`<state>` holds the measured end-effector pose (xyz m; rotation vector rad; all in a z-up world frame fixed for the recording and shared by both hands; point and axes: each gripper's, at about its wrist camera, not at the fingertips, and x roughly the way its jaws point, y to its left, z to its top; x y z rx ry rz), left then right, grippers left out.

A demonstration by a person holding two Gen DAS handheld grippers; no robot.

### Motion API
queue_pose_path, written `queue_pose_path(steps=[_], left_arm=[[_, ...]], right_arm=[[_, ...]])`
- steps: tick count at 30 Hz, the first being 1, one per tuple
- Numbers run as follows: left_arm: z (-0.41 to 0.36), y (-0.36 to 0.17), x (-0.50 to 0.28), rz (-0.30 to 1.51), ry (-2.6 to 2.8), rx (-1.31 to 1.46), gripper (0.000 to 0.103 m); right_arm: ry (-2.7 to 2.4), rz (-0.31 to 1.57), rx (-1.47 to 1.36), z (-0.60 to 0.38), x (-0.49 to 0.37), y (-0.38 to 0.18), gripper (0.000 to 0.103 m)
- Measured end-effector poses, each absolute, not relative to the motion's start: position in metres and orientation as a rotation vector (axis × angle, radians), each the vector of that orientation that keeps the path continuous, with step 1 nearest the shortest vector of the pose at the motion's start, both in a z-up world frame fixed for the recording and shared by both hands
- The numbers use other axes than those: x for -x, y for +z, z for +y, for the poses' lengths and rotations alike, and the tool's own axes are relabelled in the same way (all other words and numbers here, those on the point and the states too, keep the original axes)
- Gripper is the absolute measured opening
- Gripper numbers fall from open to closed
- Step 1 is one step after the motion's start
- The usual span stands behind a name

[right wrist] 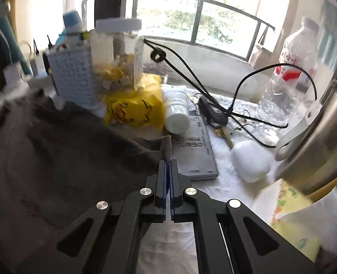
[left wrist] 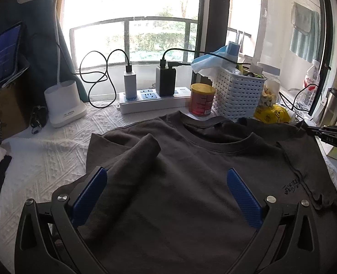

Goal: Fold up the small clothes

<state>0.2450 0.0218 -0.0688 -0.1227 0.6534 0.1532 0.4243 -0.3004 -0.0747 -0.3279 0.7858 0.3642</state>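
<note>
The right gripper (right wrist: 168, 159), at center of the right wrist view, has its 2 jaws pressed together on a tab of dark gray cloth: the corner of the T-shirt's (right wrist: 61, 150) sleeve edge, sticking up just past the tips. This pinch likely serves to pull that sleeve inward for a fold.

The left gripper (left wrist: 167, 182), low in the left wrist view, is spread wide, its 2 blue pads (left wrist: 243, 196) apart and holding nothing, hovering over the shirt's chest, probably ready to pin or take cloth.

The T-shirt (left wrist: 191, 171) lies front up on a white textured tablecloth (left wrist: 43, 159). Its collar (left wrist: 225, 141) points toward the top of the frame, toward the window, so its long axis runs bottom to top. A rolled fold of cloth (left wrist: 141, 150) rests left of center.

Behind the collar stand a red can (left wrist: 201, 100), a white basket (left wrist: 237, 96) and a power strip (left wrist: 150, 101).
</note>
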Motion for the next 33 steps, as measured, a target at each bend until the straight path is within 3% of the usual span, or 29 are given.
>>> queue_pose_path(steps=[9, 11, 13, 26, 29, 33], left_arm=[[0.032, -0.064, -0.234, 0.648, 0.192, 0.108, 0.103], [0.036, -0.062, -0.231, 0.642, 0.202, 0.102, 0.103], [0.042, -0.060, -0.226, 0.633, 0.216, 0.097, 0.103], [0.090, -0.057, -0.181, 0.611, 0.283, 0.145, 0.103], [0.098, -0.057, -0.170, 0.605, 0.281, 0.150, 0.103], [0.110, -0.061, -0.157, 0.607, 0.262, 0.166, 0.103]], right_arm=[[0.326, 0.814, 0.307, -0.304, -0.418, -0.084, 0.004], [0.320, 0.809, 0.307, -0.302, -0.413, -0.080, 0.014], [0.317, 0.799, 0.300, -0.300, -0.405, -0.072, 0.044], [0.317, 0.761, 0.265, -0.276, -0.345, -0.035, 0.047], [0.322, 0.755, 0.252, -0.268, -0.328, -0.030, 0.064], [0.322, 0.759, 0.241, -0.254, -0.308, -0.028, 0.066]])
